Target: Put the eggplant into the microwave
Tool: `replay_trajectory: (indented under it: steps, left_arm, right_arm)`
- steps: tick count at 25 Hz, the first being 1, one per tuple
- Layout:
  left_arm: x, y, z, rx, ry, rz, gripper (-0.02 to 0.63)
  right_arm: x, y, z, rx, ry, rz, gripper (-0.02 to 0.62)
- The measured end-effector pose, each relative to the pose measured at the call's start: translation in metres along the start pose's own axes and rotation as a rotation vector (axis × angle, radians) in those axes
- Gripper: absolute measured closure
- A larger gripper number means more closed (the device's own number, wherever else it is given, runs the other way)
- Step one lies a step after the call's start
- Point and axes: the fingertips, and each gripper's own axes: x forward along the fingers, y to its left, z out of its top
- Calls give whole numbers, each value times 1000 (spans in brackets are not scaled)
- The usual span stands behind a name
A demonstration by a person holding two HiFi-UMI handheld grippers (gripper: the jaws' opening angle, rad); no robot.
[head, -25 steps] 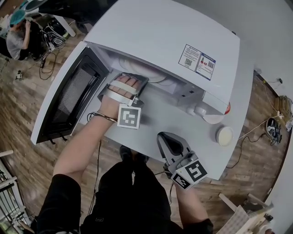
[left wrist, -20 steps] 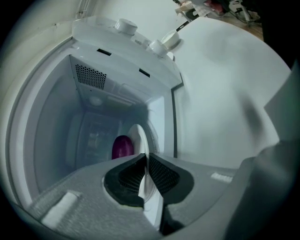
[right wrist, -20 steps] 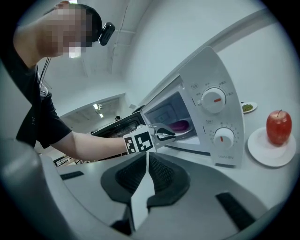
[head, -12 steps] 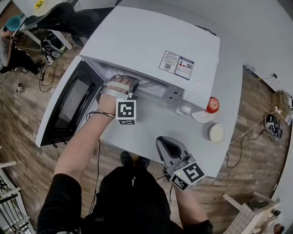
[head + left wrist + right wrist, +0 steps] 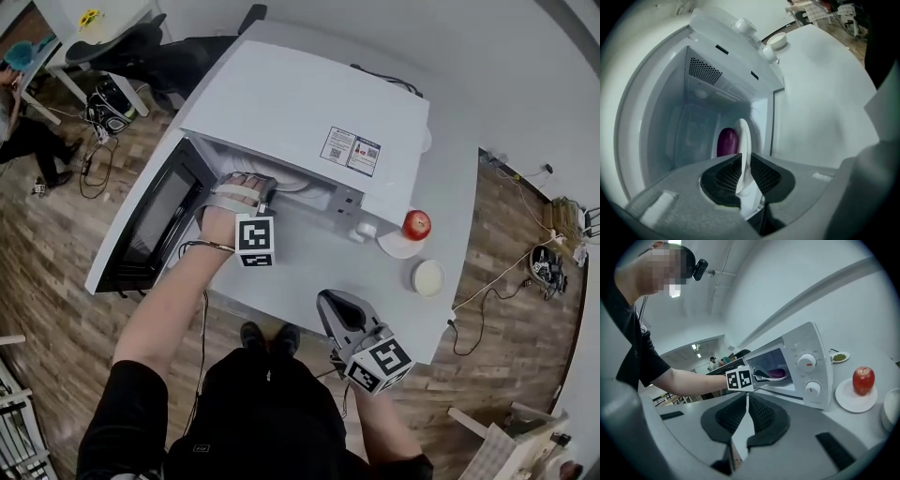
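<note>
**White table (image 5: 459, 206)** carries a white microwave (image 5: 309, 103). Its door (image 5: 150, 230) is swung wide open to the person's left.

**Tongs.** The left tongs (image 5: 265, 185) reach into the mouth of the cavity. The right tongs (image 5: 330, 300) hang over the table's near edge, well apart from the microwave. Their jaws are pressed together on nothing.

**Plate and eggplant.** Inside the cavity lies a white plate (image 5: 743, 136) bearing the purple eggplant (image 5: 727, 142). The plate's rim stands between the jaws of the left tongs, which have just been opening. They appear slack around the rim rather than pinching it.

**Judged progress.** The eggplant is already in the microwave. What is left is to draw the left tongs clear and, probably, to shut the door.

**Views compared.**
- The head view gives the layout but hides the eggplant under the microwave's top.
- The left gripper view shows the rim between the jaws, with the eggplant behind it.
- The right gripper view shows the control knobs (image 5: 806, 363) face-on. It also shows the eggplant from the side, and a red apple (image 5: 863, 379) on a saucer (image 5: 846, 401) just beside the microwave.
</note>
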Motion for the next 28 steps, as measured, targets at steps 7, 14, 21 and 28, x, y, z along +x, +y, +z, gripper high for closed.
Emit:
replay_trajectory:
  steps: [7, 14, 21, 28]
  left_arm:
    - [-4, -20, -1, 10, 9, -39, 565]
    - [7, -19, -4, -17, 27, -42, 565]
    - [15, -16, 1, 9, 29, -66, 565]
    - [22, -9, 5, 17, 37, -105, 565]
  right_arm:
    - [-3, 20, 1, -21, 14, 23, 572]
    - [-8, 19, -15, -1, 28, 17, 572]
    - [-10, 18, -18, 19, 16, 18, 572]
    - [-11, 9, -20, 31, 9, 13, 572]
